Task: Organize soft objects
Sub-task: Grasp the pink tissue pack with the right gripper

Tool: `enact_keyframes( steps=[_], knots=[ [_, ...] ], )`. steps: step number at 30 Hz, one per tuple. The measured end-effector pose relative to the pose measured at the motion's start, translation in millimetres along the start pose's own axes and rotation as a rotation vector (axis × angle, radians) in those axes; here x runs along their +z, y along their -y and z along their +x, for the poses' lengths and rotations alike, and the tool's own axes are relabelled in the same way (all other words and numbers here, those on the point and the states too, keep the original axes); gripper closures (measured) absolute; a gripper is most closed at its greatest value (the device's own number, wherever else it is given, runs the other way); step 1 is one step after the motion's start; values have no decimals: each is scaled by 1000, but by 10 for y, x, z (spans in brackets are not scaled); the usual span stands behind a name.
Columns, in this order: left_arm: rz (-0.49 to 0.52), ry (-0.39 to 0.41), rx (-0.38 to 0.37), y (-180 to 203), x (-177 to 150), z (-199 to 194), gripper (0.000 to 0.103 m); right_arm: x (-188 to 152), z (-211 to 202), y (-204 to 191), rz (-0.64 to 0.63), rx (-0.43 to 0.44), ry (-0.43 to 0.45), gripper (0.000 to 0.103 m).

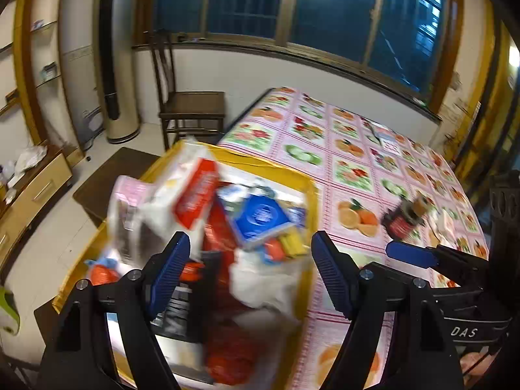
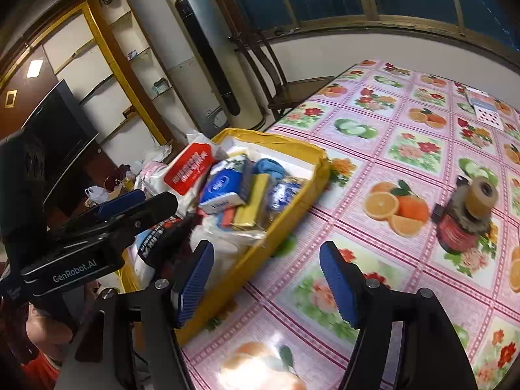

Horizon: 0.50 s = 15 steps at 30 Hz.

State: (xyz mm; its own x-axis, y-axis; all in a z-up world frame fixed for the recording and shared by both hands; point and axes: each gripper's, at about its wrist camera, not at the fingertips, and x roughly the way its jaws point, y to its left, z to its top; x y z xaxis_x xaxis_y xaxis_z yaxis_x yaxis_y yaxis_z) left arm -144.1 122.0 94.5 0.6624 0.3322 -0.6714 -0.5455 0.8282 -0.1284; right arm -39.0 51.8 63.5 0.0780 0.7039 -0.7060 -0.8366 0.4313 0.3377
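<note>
Left wrist view: the left gripper (image 1: 250, 273) is being held over the yellow box (image 1: 310, 214), jaws spread wide, nothing being gripped.
Right wrist view: the right gripper (image 2: 266, 282) is being held above the box's near wall and the tablecloth (image 2: 406, 149), jaws wide apart and empty.
Soft objects: a red-labelled wipes pack (image 2: 190, 167), a blue tissue pack (image 2: 221, 190) and a yellow sponge (image 2: 255, 201) are being kept heaped inside the box.
Elsewhere: a dark jar (image 2: 461, 224) with a tape roll (image 2: 481, 196) on top is being left standing well apart on the table.
</note>
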Motion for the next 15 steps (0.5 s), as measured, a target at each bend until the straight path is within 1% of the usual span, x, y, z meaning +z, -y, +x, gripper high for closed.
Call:
enact_keyframes(
  steps=[3,7,9,11,13,14,15],
  knots=[
    [52,-39,-54,339,-68,67,26,-174,-230,395,31,-57,11,33],
    [112,-95,-135,850,-150,194,26,-325,-556,1089,90,-196,36,33],
    [147,-115,-164,1125,-196,238,26,-336,-681,1432,84,-235,45,30],
    [179,-136,-198,1375,-221,279,26,-296,-767,1774,71,-305,47,21],
    [206,-154,-221,1611,-246,305,26,-238,-823,2081,36,-356,43,16],
    [218,-159,-233,1718,-254,317,26,-206,-817,2195,15,-363,33,14],
    [228,-163,-243,1808,-263,323,26,-175,-800,2318,-4,-372,16,14]
  ],
)
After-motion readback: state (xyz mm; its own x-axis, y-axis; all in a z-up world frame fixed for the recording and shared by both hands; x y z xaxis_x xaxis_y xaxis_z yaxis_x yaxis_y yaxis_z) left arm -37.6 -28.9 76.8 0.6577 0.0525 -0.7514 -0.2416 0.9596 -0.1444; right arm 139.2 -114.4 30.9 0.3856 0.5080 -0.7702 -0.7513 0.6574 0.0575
